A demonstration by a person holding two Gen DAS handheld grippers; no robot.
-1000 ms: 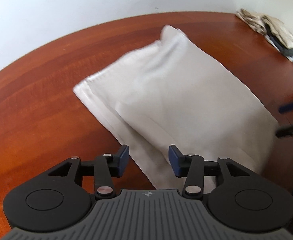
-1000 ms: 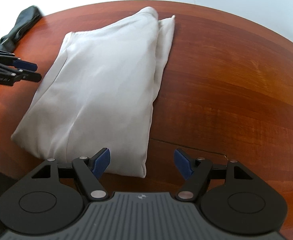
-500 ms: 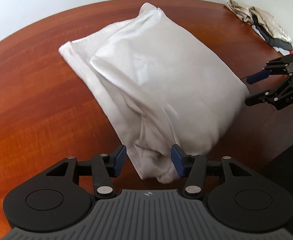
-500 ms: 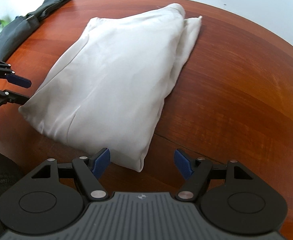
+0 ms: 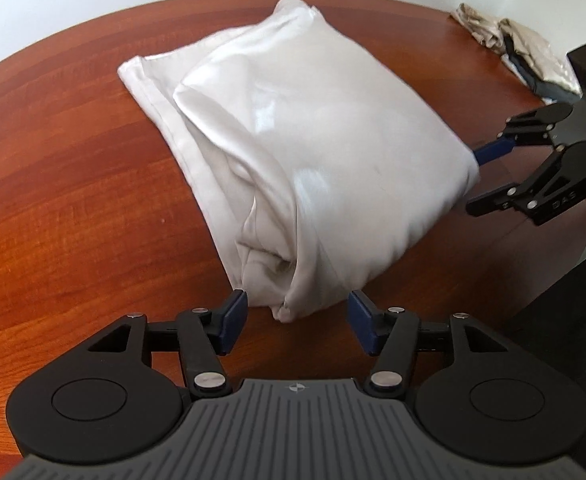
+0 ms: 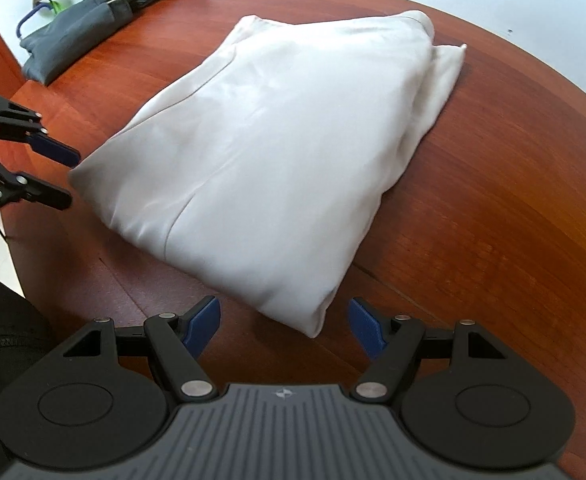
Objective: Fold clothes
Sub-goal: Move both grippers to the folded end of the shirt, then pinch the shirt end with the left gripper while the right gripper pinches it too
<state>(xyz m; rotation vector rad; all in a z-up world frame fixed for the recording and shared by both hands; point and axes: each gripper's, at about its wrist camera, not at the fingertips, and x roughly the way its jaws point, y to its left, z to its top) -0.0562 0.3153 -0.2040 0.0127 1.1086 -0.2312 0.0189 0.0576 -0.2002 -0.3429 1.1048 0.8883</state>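
**Centre of both frames: folded garment, both tongs apart**

Left wrist: folded white satin garment (image 5: 313, 152) mid-frame on reddish wooden table (image 5: 73, 200); left gripper (image 5: 297, 320) just been opening, corner between pads, unclamped.

Right wrist: right gripper (image 6: 284, 326) apart, garment corner just beyond, empty.

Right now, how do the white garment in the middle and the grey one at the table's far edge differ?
The white garment is folded into a neat, broad rectangle; the grey garment lies loosely bunched and long. The white one sits mid-table between the left gripper and right gripper, both open; the grey one lies off at the far edge, away from both. Both rest on the wooden table.
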